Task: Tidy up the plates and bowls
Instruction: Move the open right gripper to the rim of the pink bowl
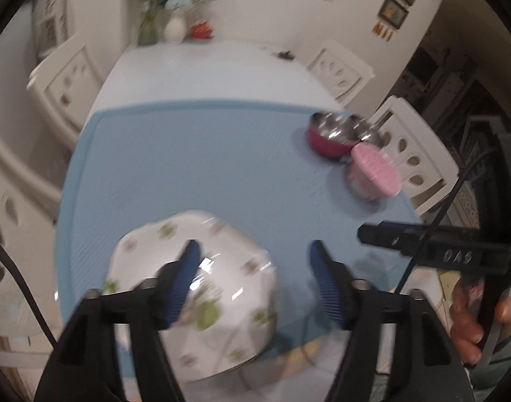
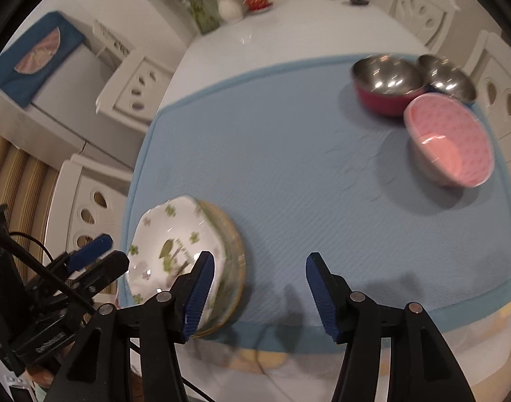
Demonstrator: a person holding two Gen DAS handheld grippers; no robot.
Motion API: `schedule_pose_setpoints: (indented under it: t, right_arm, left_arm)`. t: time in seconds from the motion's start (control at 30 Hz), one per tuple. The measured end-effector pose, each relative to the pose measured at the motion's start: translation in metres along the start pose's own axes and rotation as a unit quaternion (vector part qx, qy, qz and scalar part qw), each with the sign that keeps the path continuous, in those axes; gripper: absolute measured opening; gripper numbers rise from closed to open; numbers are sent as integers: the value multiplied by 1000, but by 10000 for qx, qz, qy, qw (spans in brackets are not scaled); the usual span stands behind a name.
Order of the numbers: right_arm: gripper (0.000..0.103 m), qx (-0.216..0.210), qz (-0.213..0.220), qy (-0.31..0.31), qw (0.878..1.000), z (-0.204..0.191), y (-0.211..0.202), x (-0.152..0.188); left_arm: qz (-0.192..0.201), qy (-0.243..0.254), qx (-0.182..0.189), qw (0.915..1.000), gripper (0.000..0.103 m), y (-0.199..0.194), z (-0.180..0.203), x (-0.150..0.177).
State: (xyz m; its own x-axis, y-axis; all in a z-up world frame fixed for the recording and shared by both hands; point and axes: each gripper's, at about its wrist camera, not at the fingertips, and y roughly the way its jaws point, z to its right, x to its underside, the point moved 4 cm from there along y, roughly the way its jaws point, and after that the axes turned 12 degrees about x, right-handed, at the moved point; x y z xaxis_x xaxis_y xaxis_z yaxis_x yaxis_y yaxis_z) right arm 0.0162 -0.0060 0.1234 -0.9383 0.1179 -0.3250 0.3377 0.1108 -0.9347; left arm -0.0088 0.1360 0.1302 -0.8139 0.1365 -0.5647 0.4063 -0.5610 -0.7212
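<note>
A white plate with green leaf prints (image 1: 222, 284) (image 2: 168, 251) tops a small stack at the near left of the blue mat (image 1: 222, 167) (image 2: 289, 184). A pink bowl (image 1: 373, 171) (image 2: 450, 140), a red steel-lined bowl (image 1: 332, 135) (image 2: 386, 83) and a steel bowl (image 2: 446, 77) sit at the far right. My left gripper (image 1: 255, 284) is open above the stack, empty. My right gripper (image 2: 259, 294) is open and empty, just right of the stack. The left gripper also shows in the right wrist view (image 2: 88, 261).
The white table (image 1: 205, 70) carries vases with flowers (image 1: 175, 16) and a red item (image 1: 202, 30) at the far end. White chairs (image 1: 342, 70) stand around it. A small fridge with a blue cover (image 2: 44, 77) stands at the left.
</note>
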Motion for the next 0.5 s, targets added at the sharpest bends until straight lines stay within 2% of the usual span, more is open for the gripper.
schedule_pose_setpoints:
  t: [0.13, 0.33, 0.4, 0.5]
  right_arm:
    - [55, 71, 113, 101, 9999, 56, -19, -7]
    - [60, 119, 430, 672, 9967, 153, -45, -16]
    - [61, 122, 470, 803, 9956, 178, -50, -19]
    - [76, 164, 495, 923, 9944, 213, -51, -27]
  left_arm:
    - [94, 171, 225, 9996, 74, 29, 59, -22]
    - [-105, 427, 421, 9981, 74, 88, 135, -48]
    - [-189, 465, 369, 9981, 74, 105, 152, -54]
    - [-287, 389, 339, 9983, 74, 129, 167, -62]
